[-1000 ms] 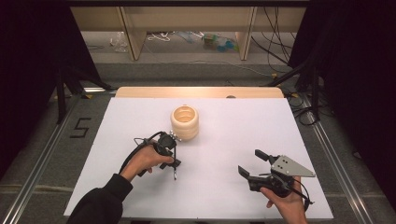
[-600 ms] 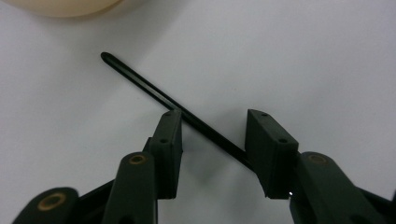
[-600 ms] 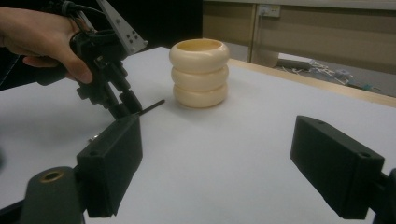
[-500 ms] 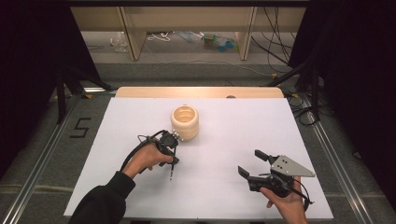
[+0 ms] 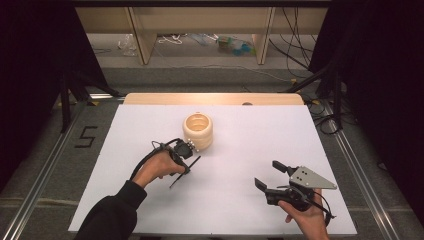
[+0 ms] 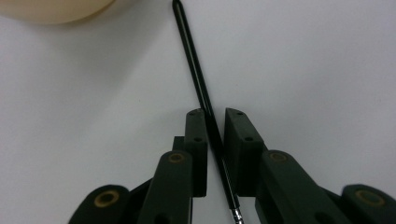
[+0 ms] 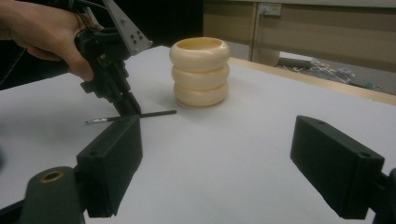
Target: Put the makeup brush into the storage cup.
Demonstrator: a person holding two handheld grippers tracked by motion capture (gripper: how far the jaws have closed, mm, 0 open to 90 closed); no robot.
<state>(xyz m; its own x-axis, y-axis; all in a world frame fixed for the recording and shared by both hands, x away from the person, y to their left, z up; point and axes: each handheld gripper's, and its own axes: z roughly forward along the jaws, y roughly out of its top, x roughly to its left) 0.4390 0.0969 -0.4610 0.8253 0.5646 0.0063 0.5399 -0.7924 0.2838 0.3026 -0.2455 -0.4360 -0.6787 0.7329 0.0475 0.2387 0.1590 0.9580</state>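
Observation:
A thin black pen (image 5: 175, 182) with a metal tip lies flat on the white table (image 5: 250, 130), a little in front of a cream ringed cup (image 5: 198, 131). My left gripper (image 5: 186, 169) points down over the pen. Its jaws have just been closing, and in the left gripper view the pads hug the pen (image 6: 194, 60) near its tip end, left gripper (image 6: 215, 114) shut on it. The cup's rim (image 6: 56, 9) peeks in at the top left. My right gripper (image 5: 266, 173) rests open at the front right, nothing between its jaws (image 7: 217, 135). It faces the cup (image 7: 200, 72), the pen (image 7: 154, 113) and the left gripper (image 7: 130, 106).
A wooden strip (image 5: 215, 98) edges the table's far side. Beyond it are wooden shelf legs (image 5: 142, 35) and cables on the floor (image 5: 300, 55). Metal rails (image 5: 45, 165) run along both sides of the table. Dark curtains stand left and right.
The left gripper's jaws have drawn in around the pen, and the hand has shifted only slightly. The right gripper has stayed where it was.

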